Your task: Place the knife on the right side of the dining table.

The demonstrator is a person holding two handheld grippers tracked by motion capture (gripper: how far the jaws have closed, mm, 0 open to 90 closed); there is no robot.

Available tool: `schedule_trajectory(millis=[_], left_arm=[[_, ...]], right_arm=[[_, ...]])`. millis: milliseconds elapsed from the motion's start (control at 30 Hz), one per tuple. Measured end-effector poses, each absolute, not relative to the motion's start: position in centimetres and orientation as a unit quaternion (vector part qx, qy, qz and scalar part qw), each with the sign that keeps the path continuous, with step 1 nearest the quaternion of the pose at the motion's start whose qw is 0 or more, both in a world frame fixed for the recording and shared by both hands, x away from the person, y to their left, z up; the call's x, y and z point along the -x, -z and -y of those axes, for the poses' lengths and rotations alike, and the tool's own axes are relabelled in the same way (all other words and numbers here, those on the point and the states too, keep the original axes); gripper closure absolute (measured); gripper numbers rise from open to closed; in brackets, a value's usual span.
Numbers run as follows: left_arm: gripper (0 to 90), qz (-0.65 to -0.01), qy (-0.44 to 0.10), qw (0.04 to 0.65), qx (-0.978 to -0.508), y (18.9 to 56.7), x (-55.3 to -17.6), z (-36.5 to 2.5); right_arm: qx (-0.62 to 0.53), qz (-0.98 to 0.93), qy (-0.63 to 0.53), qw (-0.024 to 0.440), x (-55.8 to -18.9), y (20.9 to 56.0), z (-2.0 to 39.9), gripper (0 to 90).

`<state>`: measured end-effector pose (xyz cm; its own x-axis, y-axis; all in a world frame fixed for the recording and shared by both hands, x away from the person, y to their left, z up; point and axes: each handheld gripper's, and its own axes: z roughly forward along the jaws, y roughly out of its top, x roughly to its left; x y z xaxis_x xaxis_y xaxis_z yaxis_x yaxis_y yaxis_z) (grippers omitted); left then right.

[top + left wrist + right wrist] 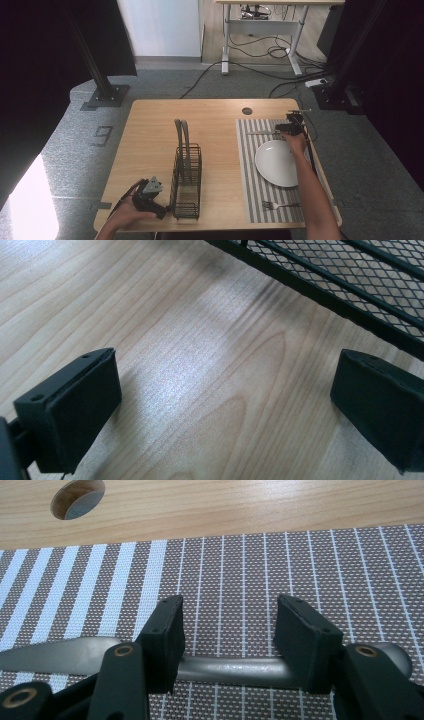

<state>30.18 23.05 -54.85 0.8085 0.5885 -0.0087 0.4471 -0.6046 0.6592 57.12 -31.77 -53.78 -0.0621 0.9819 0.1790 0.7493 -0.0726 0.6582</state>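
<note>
knife straddled, not yet gripped

at the left, our left gripper (159,206) rests on the table (150,130), released, just beside the wire caddy (187,185), likely waiting. at the right, our right gripper (227,635) stands half open astride the knife (225,670) on the striped placemat (310,565), above the plate (277,163), poised to pinch its handle.

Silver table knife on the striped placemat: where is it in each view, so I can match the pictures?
High view: the silver table knife lies on the grey striped placemat, beyond the white plate, just left of the right gripper.
Right gripper view: the knife lies crosswise, low between the open jaws, blade at left.
Left gripper view: faces bare wood and the black mesh basket.
Shared landmark: the round table hole.
</note>
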Motion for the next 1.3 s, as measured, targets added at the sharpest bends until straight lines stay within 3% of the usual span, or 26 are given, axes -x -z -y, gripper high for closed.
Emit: schedule_trajectory(millis=[167,533,1300], left_arm=[[0.0,-0.291,-0.105,0.336,-0.890,54.9,-30.2,-23.1],[0.0,-0.291,-0.105,0.336,-0.890,54.8,-30.2,-23.1],[0.0,-0.291,-0.105,0.336,-0.890,54.8,-30.2,-23.0]], right_arm=[[-0.661,-0.653,-0.310,0.202,-57.0,53.7,31.8,45.7],[-0.644,-0.649,-0.359,0.188,-55.8,51.8,31.3,44.0],[-0.557,-0.699,-0.414,0.174,-46.7,47.7,28.0,40.2]])
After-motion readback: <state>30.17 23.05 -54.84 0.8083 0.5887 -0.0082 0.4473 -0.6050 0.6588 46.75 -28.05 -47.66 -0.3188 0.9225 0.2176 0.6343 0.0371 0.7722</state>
